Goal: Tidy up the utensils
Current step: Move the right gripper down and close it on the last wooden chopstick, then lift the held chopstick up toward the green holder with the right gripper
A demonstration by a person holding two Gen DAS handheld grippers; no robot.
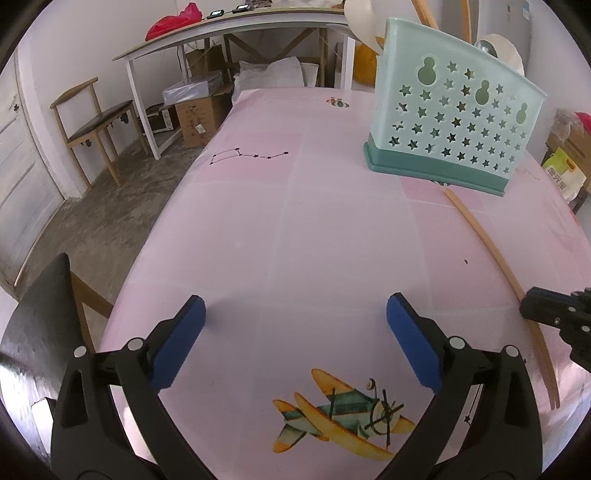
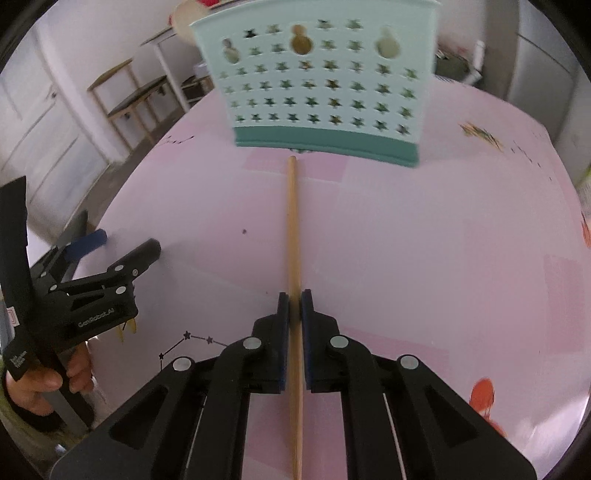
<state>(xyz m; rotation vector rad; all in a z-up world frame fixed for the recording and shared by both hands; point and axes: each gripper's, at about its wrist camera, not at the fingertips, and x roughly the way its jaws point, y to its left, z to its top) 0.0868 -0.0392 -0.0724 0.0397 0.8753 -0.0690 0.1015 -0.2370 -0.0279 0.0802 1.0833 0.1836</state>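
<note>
Upper left of my left view: a wooden chair (image 1: 94, 118) on the grey concrete floor (image 1: 110, 221), a white-legged desk (image 1: 221, 33) behind it, cardboard boxes (image 1: 197, 118) underneath, white walls.

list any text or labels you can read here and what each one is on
"GenRobot.AI": white lettering on the black body of the left gripper, seen from the right wrist view.
White print on the black strap by the person's hand: too small to read.
Characters on the yellow-green bag at the right edge: too blurred to read.
Label on the cardboard box under the white table: too small to read.
</note>
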